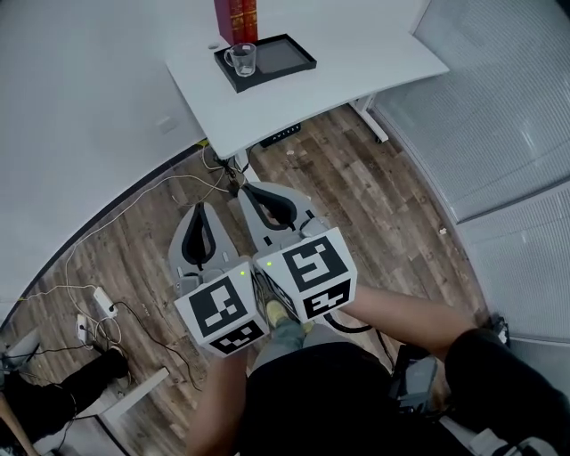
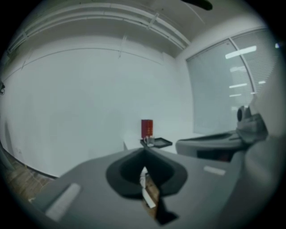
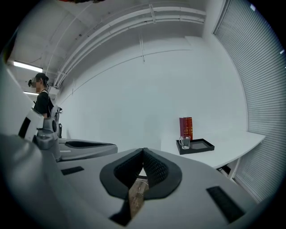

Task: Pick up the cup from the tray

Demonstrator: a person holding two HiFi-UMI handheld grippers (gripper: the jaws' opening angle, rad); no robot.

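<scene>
I count bench [image 1: 356, 62] 1 | tray [image 1: 283, 55] 1, near the bench's back edge | cup [image 1: 241, 59] 1, at the tray's left end | red books [image 1: 236, 20] 2, on the bench's back edge | tongs 2: left tongs [image 1: 199, 214], right tongs [image 1: 256, 196] | power strip [image 1: 104, 303] 1, on the floor
</scene>
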